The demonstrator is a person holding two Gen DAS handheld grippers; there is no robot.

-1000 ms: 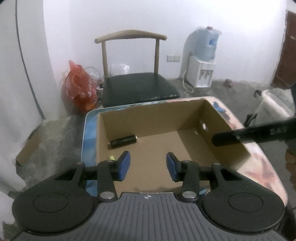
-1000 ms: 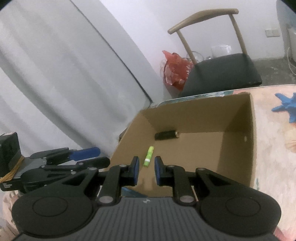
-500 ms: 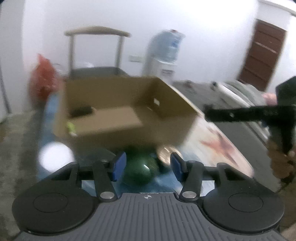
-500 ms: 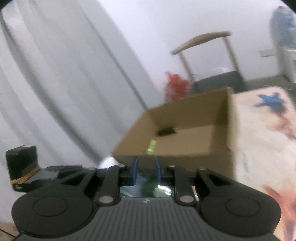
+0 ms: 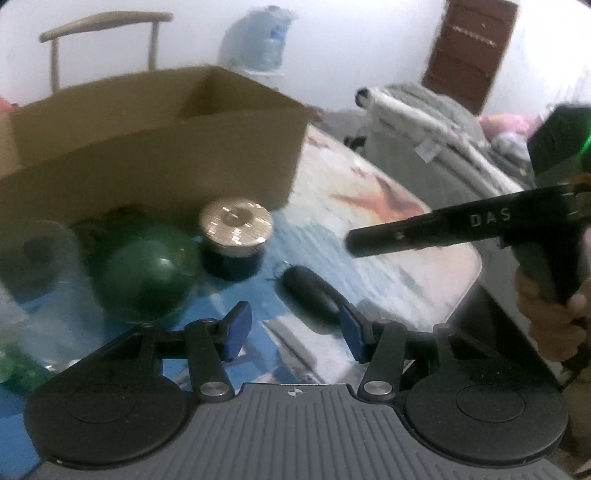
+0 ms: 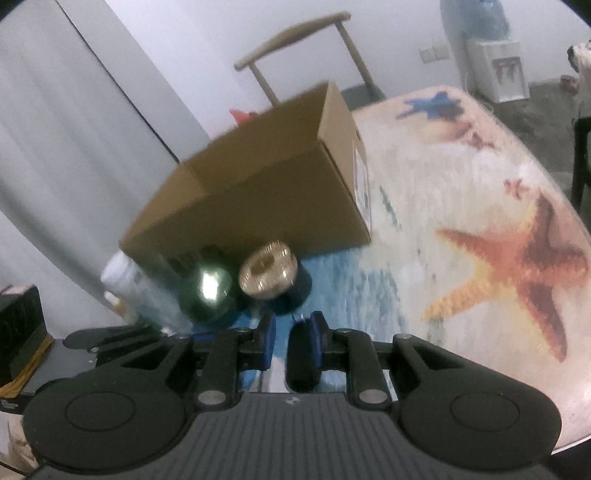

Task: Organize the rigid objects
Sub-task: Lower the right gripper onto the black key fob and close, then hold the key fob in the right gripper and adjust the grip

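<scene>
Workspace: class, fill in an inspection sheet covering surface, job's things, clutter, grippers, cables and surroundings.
Surface: table with a starfish-print cover.
Job's things: open box; in front of it a green ball, a gold-lidded jar and a black oblong object.
Clutter: clear plastic item, blurred.
Grippers: left gripper open wide, empty; right gripper jaws narrowly apart, above the black object.
Cables: nothing seen.
Surroundings: chair, water dispenser, door.

The cardboard box (image 6: 258, 199) walls off the far side. The green ball (image 5: 147, 273) and gold-lidded jar (image 5: 234, 236) crowd its near face, seemingly touching. Bare tablecloth (image 6: 461, 206) lies right.
</scene>
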